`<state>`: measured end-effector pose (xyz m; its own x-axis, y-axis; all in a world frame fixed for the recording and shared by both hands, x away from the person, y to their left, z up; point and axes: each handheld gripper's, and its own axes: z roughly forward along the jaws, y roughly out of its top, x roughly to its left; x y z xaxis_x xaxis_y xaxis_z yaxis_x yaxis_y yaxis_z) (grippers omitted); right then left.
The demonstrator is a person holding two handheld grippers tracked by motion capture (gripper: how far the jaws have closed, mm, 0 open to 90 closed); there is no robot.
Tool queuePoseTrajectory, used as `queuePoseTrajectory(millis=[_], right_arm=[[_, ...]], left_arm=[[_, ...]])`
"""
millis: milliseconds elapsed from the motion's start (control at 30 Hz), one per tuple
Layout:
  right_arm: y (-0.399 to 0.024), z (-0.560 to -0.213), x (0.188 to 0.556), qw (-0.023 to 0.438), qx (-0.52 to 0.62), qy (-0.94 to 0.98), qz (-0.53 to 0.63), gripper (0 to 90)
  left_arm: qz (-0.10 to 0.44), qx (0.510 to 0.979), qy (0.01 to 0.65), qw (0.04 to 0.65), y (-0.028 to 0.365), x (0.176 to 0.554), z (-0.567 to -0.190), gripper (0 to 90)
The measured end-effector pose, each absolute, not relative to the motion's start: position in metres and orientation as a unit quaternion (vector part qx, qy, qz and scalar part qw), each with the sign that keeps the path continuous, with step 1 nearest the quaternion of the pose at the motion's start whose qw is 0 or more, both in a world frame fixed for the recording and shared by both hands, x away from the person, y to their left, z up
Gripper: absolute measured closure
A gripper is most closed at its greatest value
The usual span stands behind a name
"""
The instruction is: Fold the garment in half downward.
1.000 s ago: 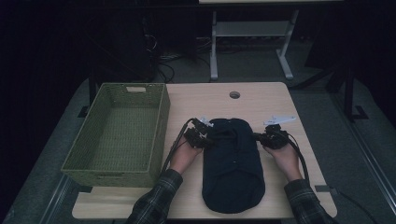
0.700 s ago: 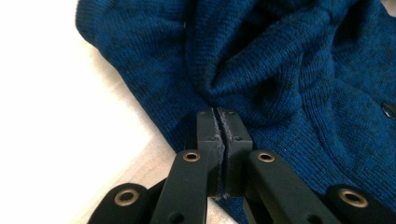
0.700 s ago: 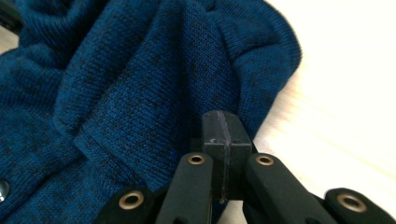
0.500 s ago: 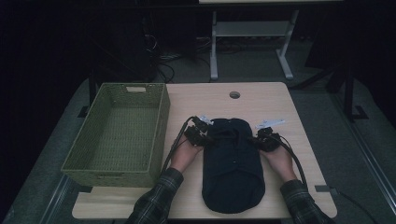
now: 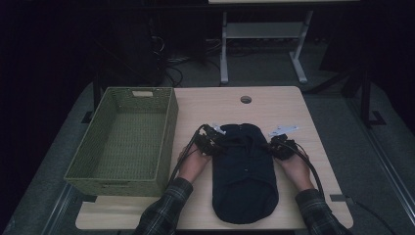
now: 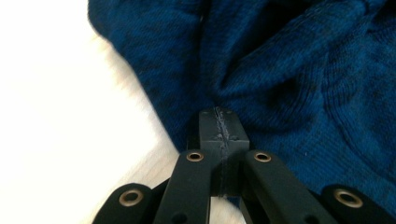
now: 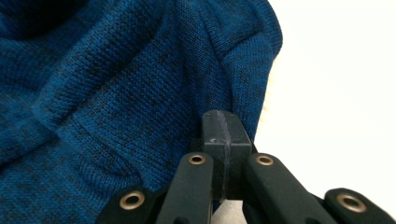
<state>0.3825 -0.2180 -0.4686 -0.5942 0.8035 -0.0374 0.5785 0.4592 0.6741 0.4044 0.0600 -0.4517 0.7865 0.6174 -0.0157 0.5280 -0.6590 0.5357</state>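
A dark blue knitted garment (image 5: 243, 181) lies lengthwise on the wooden table (image 5: 274, 105), its far end bunched. My left gripper (image 5: 215, 139) is at the garment's upper left edge and my right gripper (image 5: 275, 145) at its upper right edge. In the left gripper view the jaws (image 6: 219, 114) are pressed together, and creases in the knit (image 6: 303, 70) gather at their tip. In the right gripper view the shut jaws (image 7: 224, 116) sit on a folded edge of the knit (image 7: 116, 93), with bare table to the right.
An empty green woven basket (image 5: 169, 122) stands on the table's left side, close to my left hand. A round cable hole (image 5: 245, 99) is in the tabletop beyond the garment. A white desk frame (image 5: 259, 39) and cables stand on the dark floor behind.
My right gripper has shifted slightly leftward, in against the garment's edge. The left gripper and the basket have stayed where they were.
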Motion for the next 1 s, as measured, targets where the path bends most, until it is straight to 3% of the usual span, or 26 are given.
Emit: queuePoseTrajectory(millis=[233,533,1000], right_arm=[[-0.213,-0.468,0.38,0.194,0.415,0.837,0.301,90.0],[-0.215,-0.464,0.366,0.175,0.402,0.85,0.292,90.0],[-0.222,-0.464,0.34,0.144,0.392,0.855,0.307,90.0]], left_arm=[[0.09,0.909,0.317,0.254,0.065,0.398,-0.45,90.0],[0.049,0.912,0.31,0.266,0.069,0.384,-0.45,90.0],[0.04,0.921,0.286,0.262,0.068,0.366,-0.449,90.0]])
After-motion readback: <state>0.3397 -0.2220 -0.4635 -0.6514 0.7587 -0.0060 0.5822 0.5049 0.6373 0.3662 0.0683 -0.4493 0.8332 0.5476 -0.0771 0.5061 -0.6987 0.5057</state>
